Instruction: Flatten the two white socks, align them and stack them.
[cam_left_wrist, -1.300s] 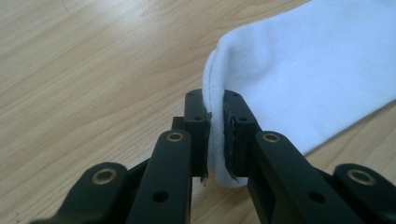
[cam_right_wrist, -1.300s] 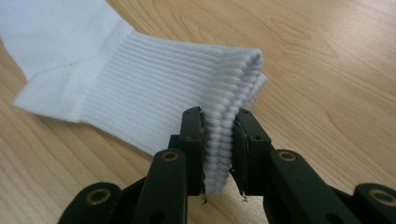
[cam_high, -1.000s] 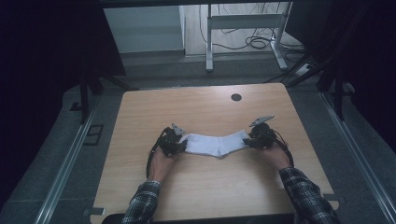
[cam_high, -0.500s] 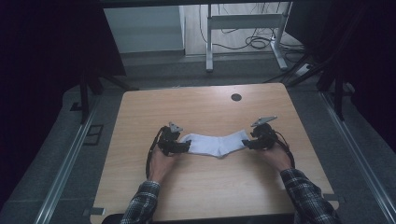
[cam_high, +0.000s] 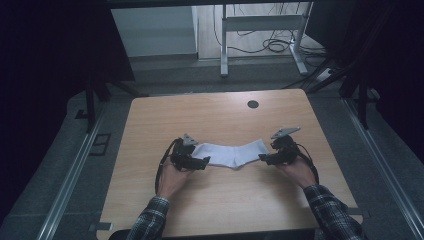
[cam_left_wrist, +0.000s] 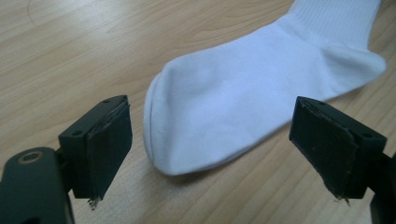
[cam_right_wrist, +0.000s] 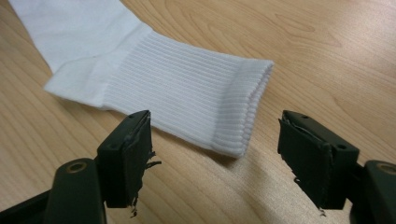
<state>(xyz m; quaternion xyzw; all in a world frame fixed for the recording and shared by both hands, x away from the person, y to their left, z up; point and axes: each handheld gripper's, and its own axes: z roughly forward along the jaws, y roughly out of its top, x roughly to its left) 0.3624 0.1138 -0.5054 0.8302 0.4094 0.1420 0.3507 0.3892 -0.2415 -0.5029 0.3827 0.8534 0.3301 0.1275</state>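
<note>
High view shows your left gripper (cam_high: 204, 161) at the toe of the white sock (cam_high: 231, 154), which lies flat mid-table (cam_high: 210, 120); your right gripper (cam_high: 264, 158) is at the cuff. Both have just been opening and stand wide, gripping nothing; withdraw carelessly and a frayed pad could snag and rumple it.

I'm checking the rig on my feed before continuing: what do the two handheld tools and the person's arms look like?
Both tools, left and right, are black, each with two blocky jaws faced with dark pads frayed at the lower edges. A round metal-ringed hole marks the jaw arm. Each carries a grey three-cornered plate on top and trails a black cable. The sleeves are dark plaid.
</note>
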